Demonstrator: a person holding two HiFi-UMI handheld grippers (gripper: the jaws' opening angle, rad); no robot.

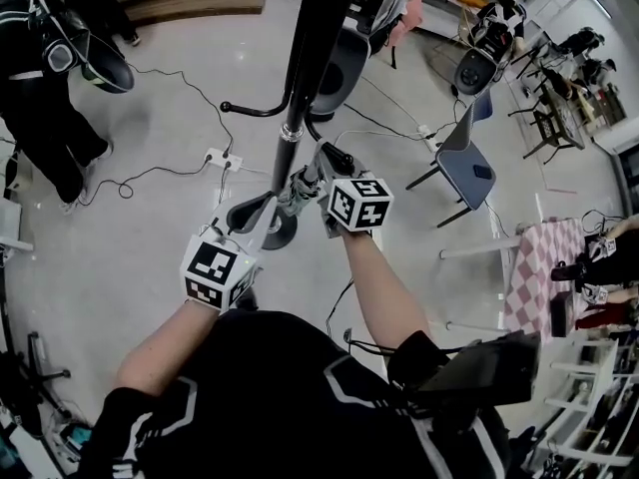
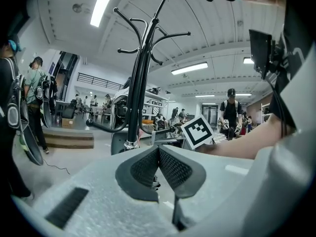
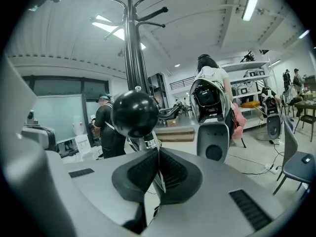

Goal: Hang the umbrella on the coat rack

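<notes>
The black coat rack [image 1: 300, 78] rises just ahead of me, its round base [image 1: 282, 236] on the floor and its hooks overhead [image 2: 148, 28] [image 3: 132, 14]. A folded grey umbrella [image 1: 303, 183] with a black knob handle [image 1: 335, 156] [image 3: 134, 113] hangs between my two grippers, close beside the pole. My right gripper [image 1: 318, 190] [image 3: 158, 157] is shut on it just under the handle. My left gripper [image 1: 255, 218] [image 2: 158, 154] is shut at its lower end, with a scrap of patterned fabric showing under the pads. The right gripper's marker cube [image 2: 200, 131] shows ahead of the left one.
A power strip with trailing cables [image 1: 222, 158] lies on the floor left of the base. A blue chair [image 1: 469, 158] stands to the right, and a checked tablecloth [image 1: 544, 267] further right. People with backpacks stand at the far left [image 1: 50, 88] and behind [image 3: 210, 98].
</notes>
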